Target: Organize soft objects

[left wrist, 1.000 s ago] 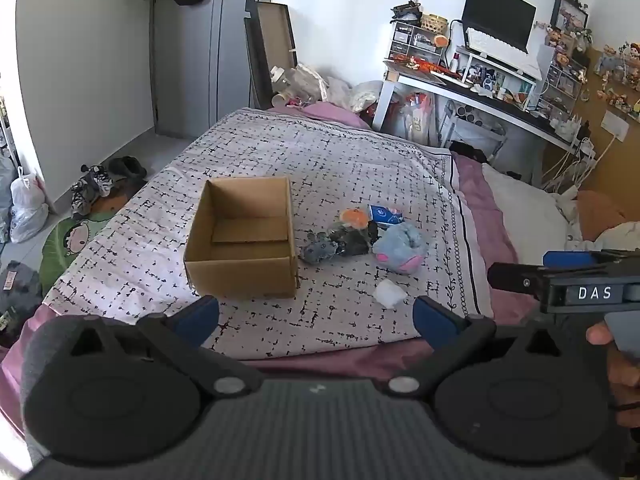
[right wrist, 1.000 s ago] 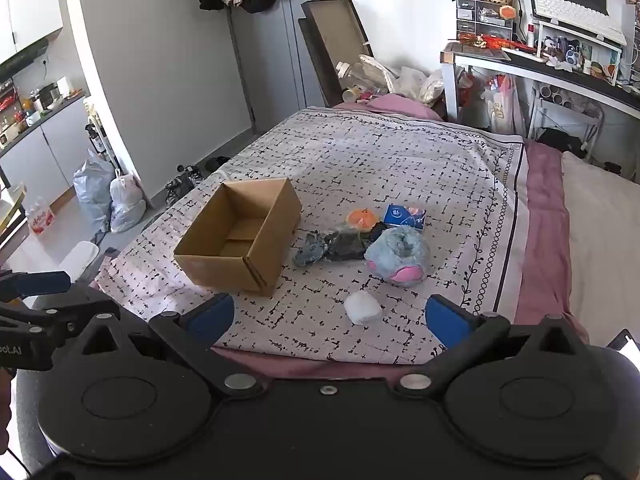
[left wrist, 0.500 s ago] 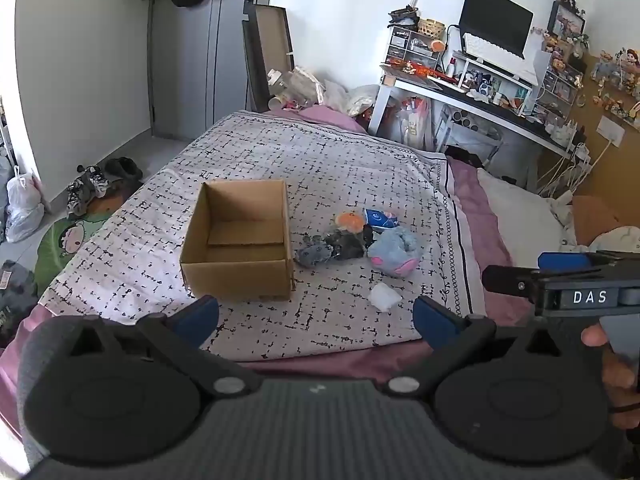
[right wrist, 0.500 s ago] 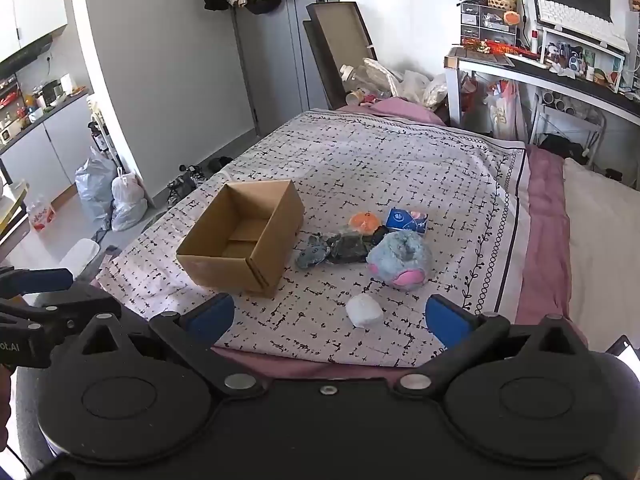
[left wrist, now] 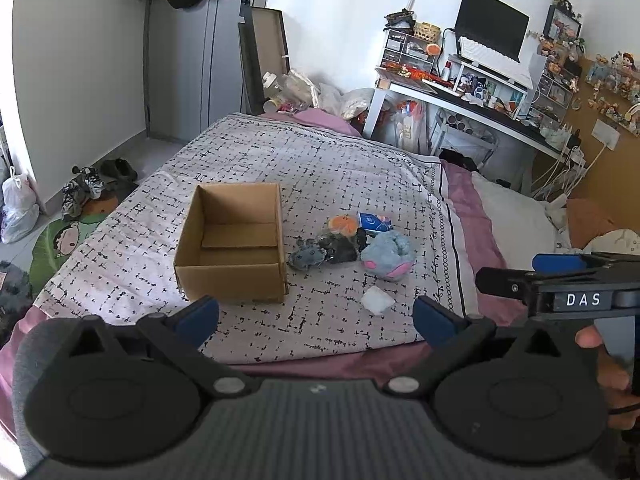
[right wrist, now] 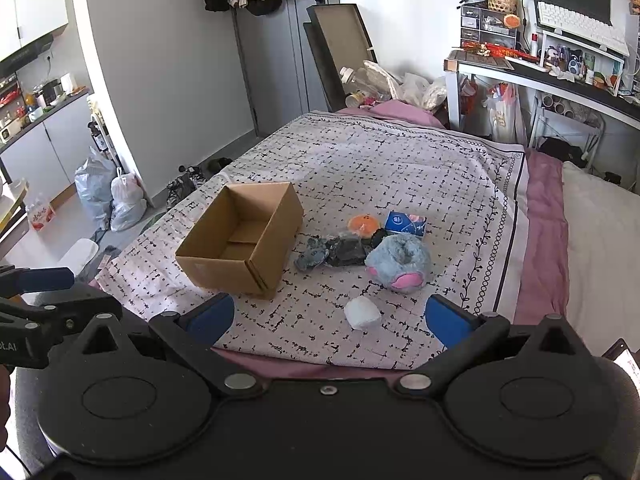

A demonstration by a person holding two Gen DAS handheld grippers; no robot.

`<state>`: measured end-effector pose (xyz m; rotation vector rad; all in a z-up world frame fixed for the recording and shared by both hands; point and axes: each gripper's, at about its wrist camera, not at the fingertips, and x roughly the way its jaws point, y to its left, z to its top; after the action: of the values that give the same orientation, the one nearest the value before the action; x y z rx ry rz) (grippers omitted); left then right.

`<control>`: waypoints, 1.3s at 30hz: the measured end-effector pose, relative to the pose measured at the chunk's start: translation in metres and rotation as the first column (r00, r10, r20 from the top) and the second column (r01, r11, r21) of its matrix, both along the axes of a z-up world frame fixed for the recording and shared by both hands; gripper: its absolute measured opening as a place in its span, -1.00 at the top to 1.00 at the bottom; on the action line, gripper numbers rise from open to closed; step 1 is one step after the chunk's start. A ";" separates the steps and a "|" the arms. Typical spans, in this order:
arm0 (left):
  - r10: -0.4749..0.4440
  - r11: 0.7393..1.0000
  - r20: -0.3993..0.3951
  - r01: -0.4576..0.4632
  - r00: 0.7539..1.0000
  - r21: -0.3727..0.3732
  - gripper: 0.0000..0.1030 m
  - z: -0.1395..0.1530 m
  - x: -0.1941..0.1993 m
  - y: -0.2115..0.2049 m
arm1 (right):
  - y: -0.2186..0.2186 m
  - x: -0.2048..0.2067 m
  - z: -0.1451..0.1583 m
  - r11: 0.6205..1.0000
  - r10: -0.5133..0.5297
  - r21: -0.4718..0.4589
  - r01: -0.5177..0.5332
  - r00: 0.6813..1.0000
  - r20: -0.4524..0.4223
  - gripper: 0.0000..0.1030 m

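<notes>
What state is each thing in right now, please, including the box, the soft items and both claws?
Cardboard box: open, upright, empty.
Blue plush: on the bed, outside the box.
White soft item: lying apart, nearest the claws.
Grey plush: beside the box.
Left claw: open, empty.
Right claw: open, empty.

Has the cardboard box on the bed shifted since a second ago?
No. The box sits at the same spot on the quilt, same gap to the grey toy. Only the camera drifted slightly.
</notes>
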<state>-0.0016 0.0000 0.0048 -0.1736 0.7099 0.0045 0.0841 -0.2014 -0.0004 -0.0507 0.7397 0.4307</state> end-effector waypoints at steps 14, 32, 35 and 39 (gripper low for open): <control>-0.001 1.000 0.003 0.001 1.000 -0.002 -0.99 0.000 0.000 0.001 | 0.004 -0.002 0.001 1.000 0.004 -0.015 -0.004 1.000 0.015 -1.00; 0.003 1.000 -0.001 -0.003 1.000 -0.006 -0.99 0.003 0.002 0.002 | 0.003 -0.002 -0.001 1.000 0.004 -0.012 -0.004 1.000 0.001 -1.00; 0.009 1.000 0.007 -0.009 1.000 -0.009 -0.99 0.003 0.001 0.001 | 0.003 -0.002 -0.002 1.000 0.006 -0.011 -0.006 1.000 0.000 -1.00; 0.012 1.000 0.011 -0.012 1.000 -0.009 -0.99 0.002 0.002 0.002 | 0.003 -0.001 -0.001 1.000 0.011 -0.012 -0.011 1.000 0.000 -1.00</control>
<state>0.0006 0.0017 0.0073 -0.1867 0.6981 0.0120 0.0829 -0.1981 -0.0015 -0.0654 0.7426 0.4364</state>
